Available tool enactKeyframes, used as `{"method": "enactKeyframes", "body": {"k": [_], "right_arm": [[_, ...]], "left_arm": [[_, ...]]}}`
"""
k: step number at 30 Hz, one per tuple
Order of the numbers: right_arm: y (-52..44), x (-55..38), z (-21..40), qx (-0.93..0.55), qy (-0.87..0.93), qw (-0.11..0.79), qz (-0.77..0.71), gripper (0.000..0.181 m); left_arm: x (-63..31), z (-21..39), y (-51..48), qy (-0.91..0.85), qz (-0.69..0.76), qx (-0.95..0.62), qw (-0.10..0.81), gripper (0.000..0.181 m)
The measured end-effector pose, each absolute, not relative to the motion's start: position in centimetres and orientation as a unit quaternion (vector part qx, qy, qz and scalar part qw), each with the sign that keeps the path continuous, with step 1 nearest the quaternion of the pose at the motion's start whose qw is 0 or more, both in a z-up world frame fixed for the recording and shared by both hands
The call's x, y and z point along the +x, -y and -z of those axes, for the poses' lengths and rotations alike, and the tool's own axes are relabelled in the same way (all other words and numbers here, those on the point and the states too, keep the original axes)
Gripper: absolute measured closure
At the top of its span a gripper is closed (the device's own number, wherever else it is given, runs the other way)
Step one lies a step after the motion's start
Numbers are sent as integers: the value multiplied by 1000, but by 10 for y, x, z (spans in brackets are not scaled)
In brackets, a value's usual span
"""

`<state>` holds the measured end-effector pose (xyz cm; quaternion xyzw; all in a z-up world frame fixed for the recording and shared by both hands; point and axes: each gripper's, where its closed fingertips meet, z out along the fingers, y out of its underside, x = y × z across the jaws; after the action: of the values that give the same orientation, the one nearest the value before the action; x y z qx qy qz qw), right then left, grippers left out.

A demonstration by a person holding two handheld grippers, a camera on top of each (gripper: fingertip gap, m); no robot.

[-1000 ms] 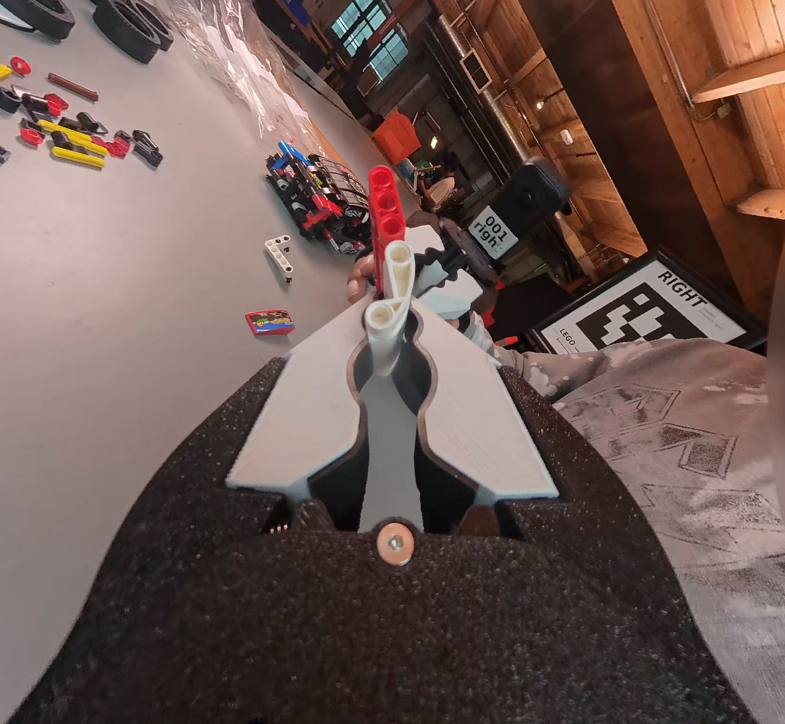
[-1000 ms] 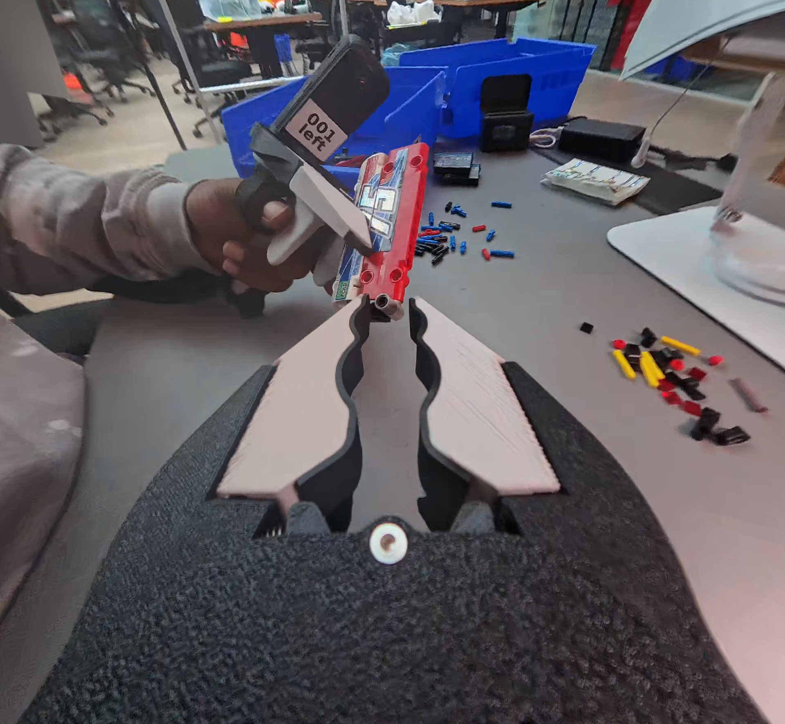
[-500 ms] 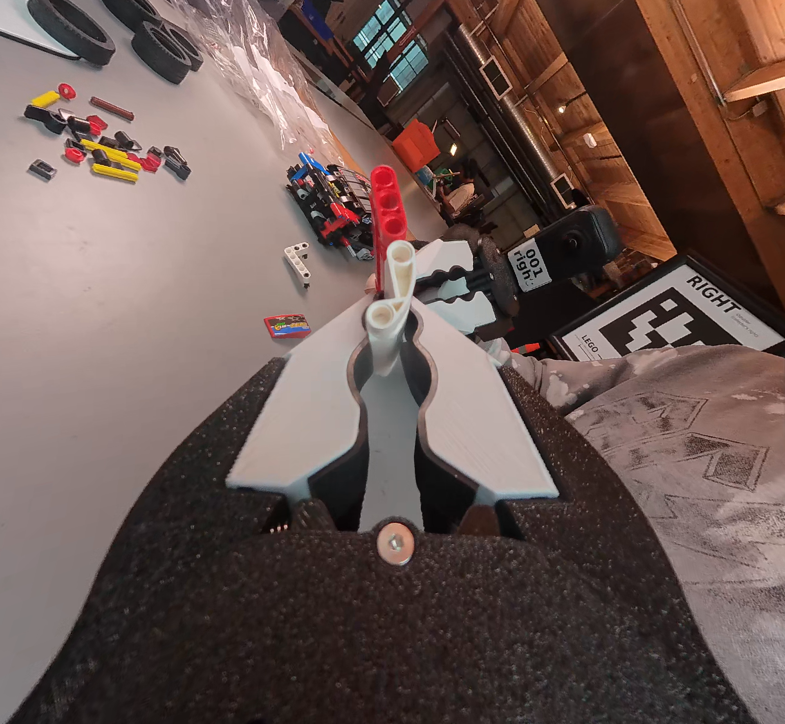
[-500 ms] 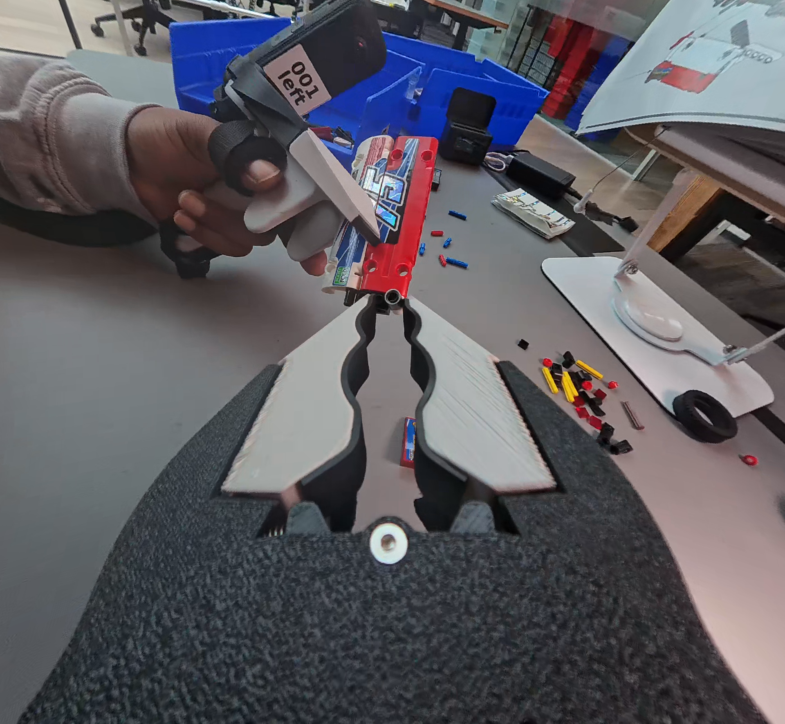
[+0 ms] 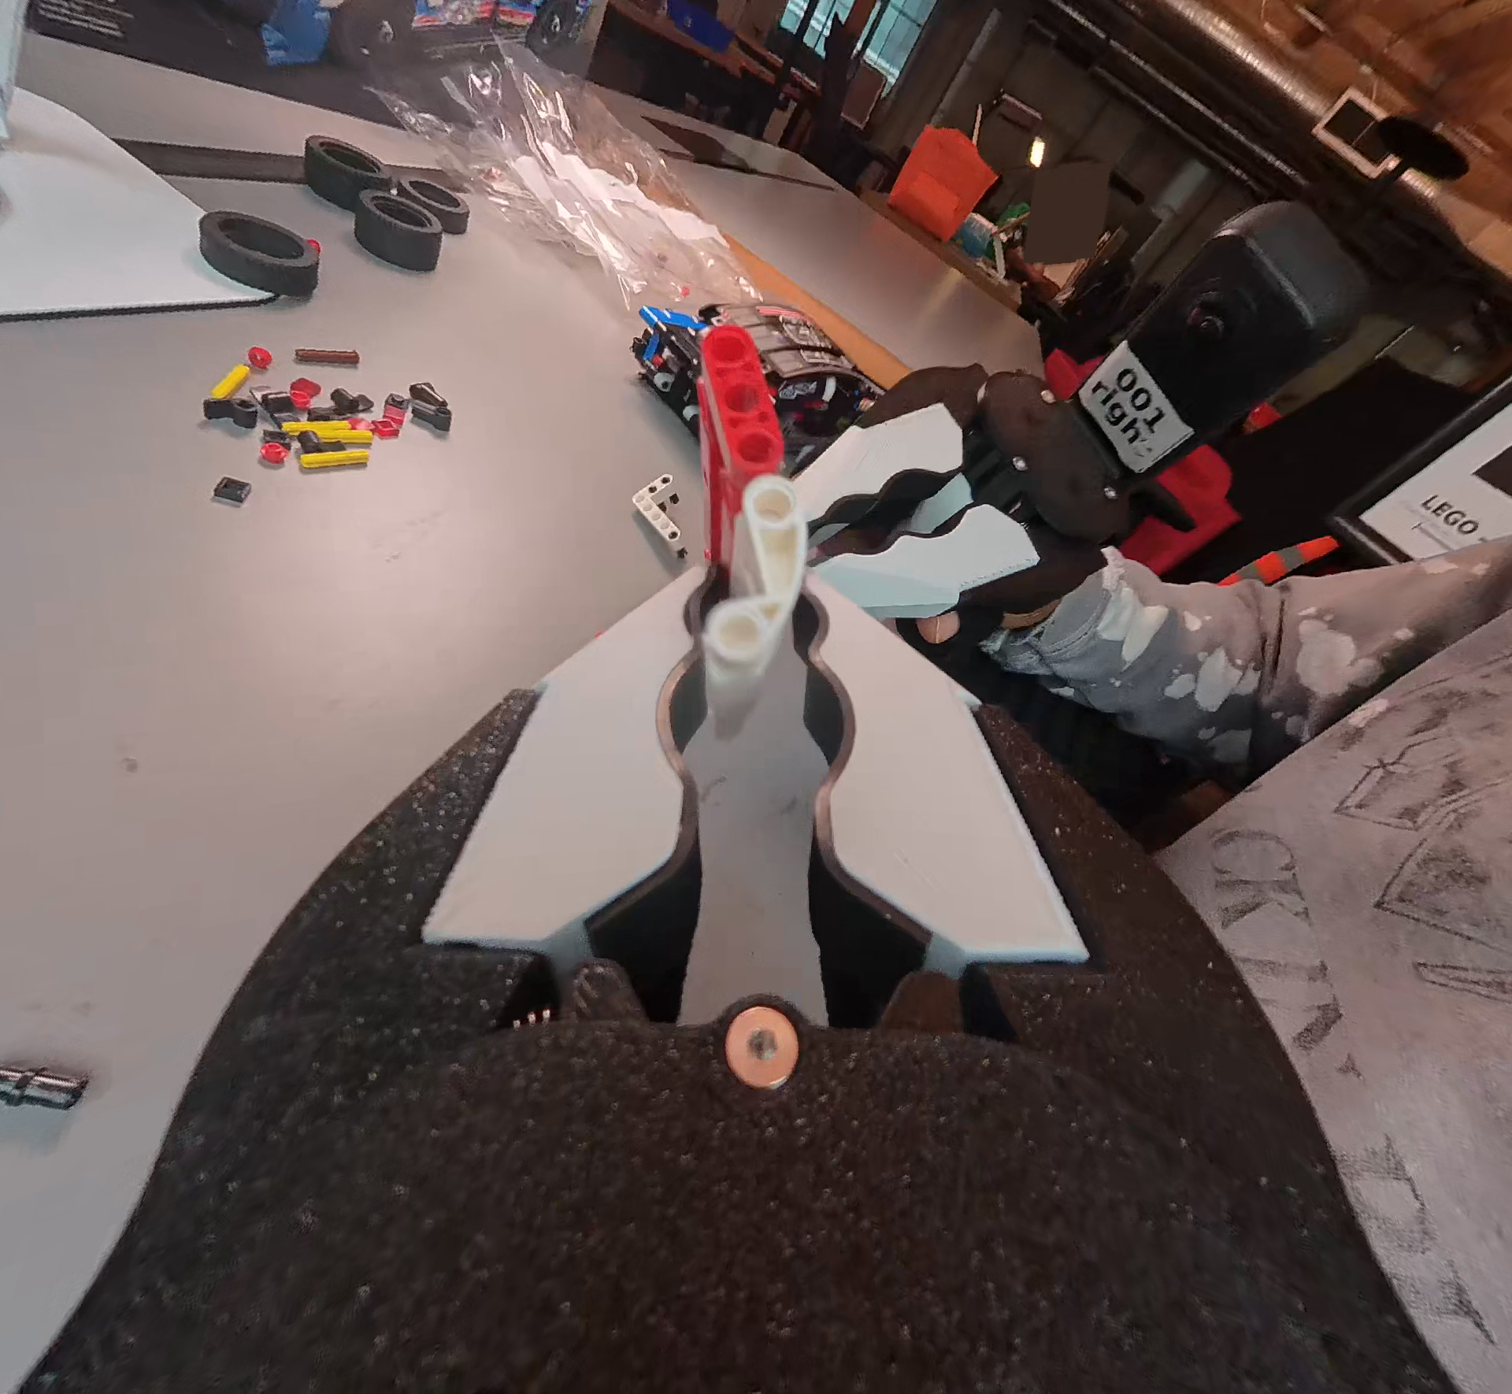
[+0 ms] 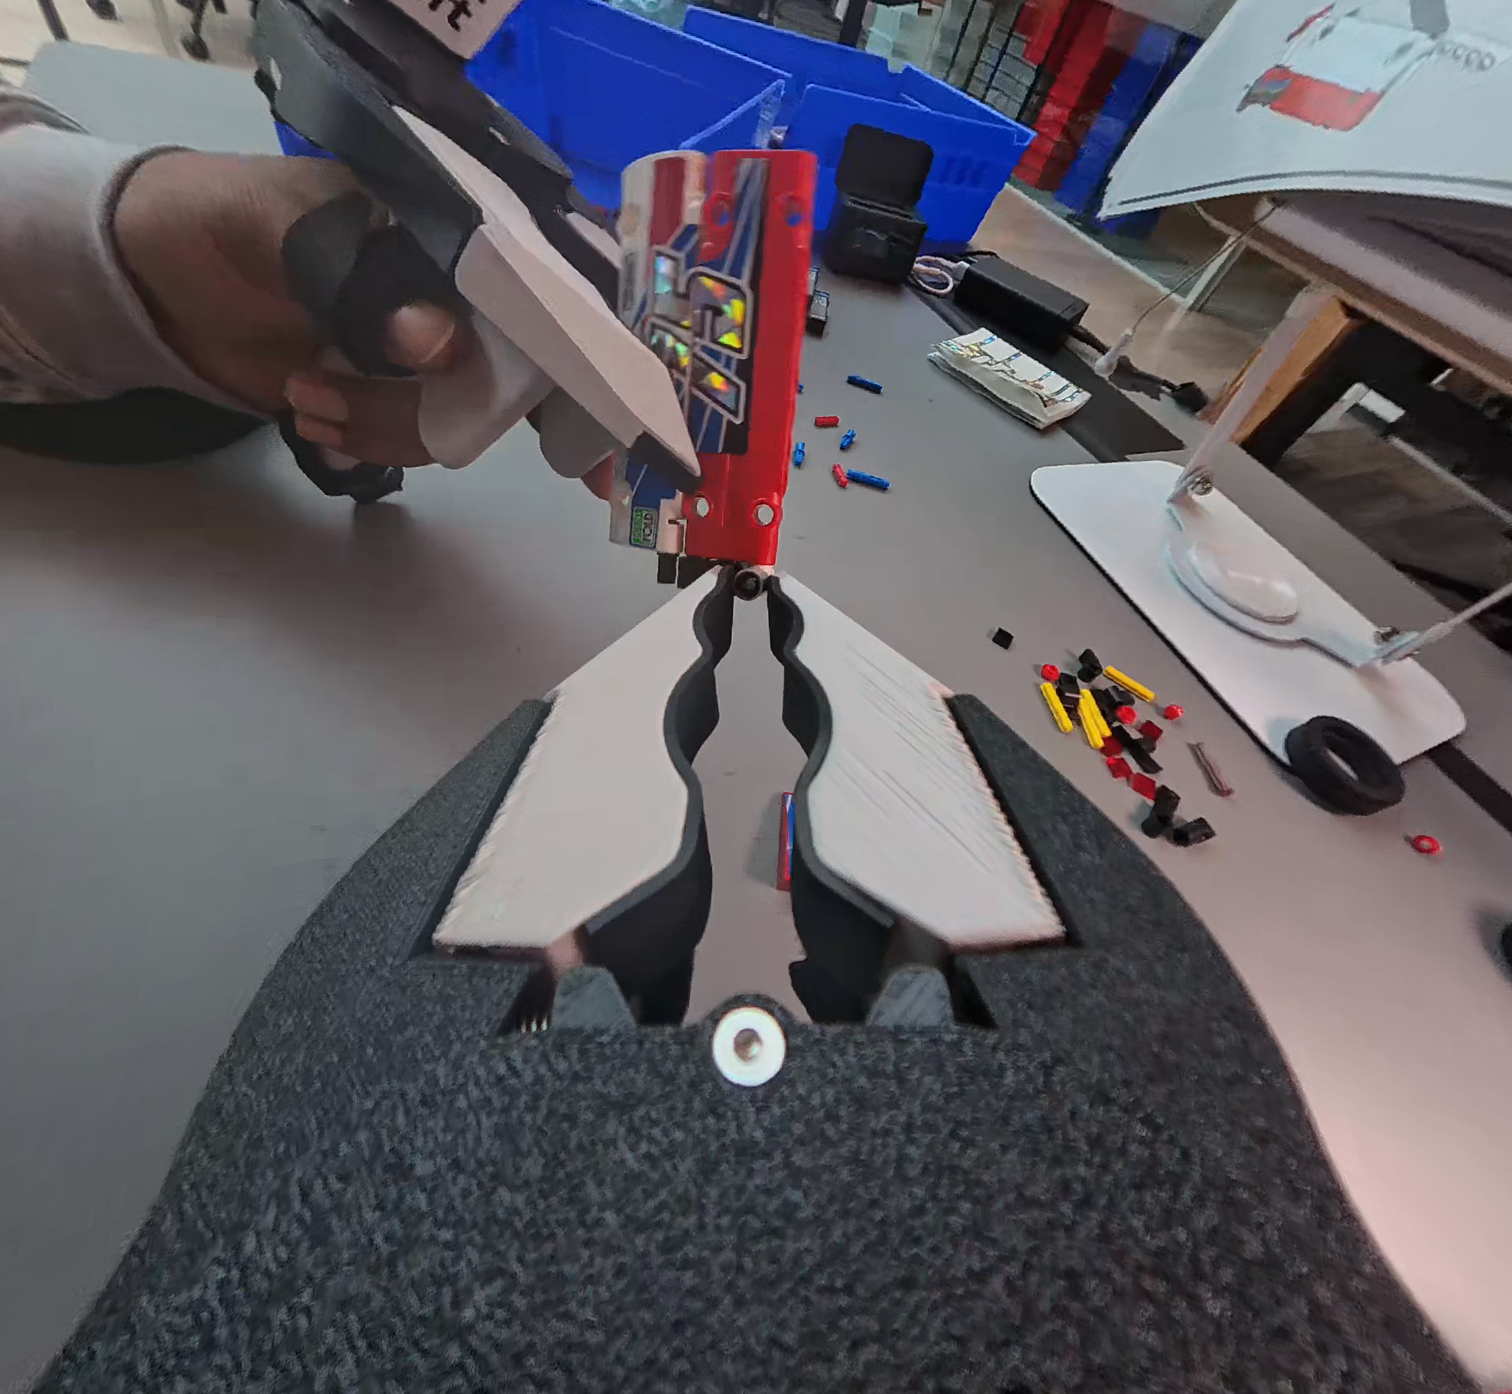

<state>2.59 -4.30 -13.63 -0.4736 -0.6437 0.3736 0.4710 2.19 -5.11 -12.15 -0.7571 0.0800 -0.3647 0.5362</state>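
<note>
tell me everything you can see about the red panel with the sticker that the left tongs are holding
The red panel is a long, glossy plastic piece, held upright above the grey table. A shiny blue, black and holographic sticker covers much of its face, and small round holes sit near both ends. A white panel joins its left side. The left tongs clamp it from the left. At its bottom edge the right tongs pinch a small dark pin.

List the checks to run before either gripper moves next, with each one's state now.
1. Left gripper shut on panel: ok.
2. Right gripper tips pinch the pin at the panel's lower end: ok.
3. Pin seated in panel: cannot tell.
4. Panel held clear of the table: ok.
5. Loose parts lie apart from both grippers: ok.
</note>
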Motion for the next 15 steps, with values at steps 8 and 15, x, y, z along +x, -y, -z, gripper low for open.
{"method": "enactKeyframes", "body": {"k": [8, 15], "right_arm": [[37, 21, 138, -393, 689, 574, -204, 175], [47, 31, 87, -325, 645, 656, -218, 175]], "left_arm": [[16, 139, 43, -42, 351, -790, 500, 175], [-30, 141, 34, 36, 370, -789, 489, 176]]}}
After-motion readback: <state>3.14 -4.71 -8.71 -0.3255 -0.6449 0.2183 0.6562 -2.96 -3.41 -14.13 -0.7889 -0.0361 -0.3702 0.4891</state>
